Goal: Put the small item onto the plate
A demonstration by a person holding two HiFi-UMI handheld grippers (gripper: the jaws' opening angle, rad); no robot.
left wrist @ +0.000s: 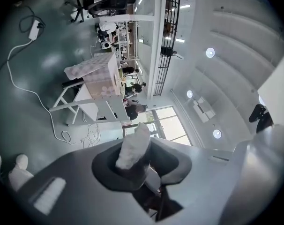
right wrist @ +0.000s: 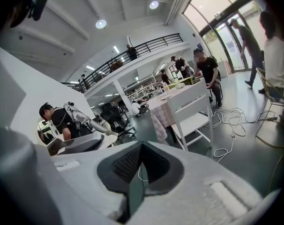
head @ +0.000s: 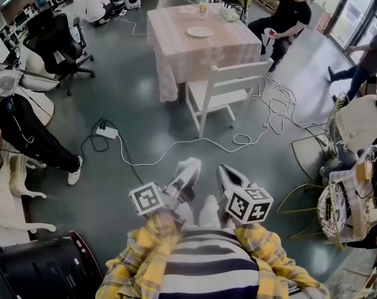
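Observation:
A small white lumpy item (left wrist: 133, 146) is pinched between the dark pads of my left gripper (left wrist: 141, 154), which is shut on it. In the head view that gripper (head: 187, 169) is held low in front of the person's body, far from the table. The white plate (head: 200, 32) lies on the checked-cloth table (head: 176, 45) at the top of the head view. My right gripper (head: 227, 178) is beside the left one. Its jaws (right wrist: 141, 159) meet with nothing between them. The table (right wrist: 164, 108) shows ahead in the right gripper view.
A white chair (head: 229, 92) stands at the near side of the table. White cables (head: 176, 145) and a power strip (head: 106, 131) lie on the grey floor between me and the table. A bottle (head: 203, 8) stands behind the plate. People sit and stand around the room.

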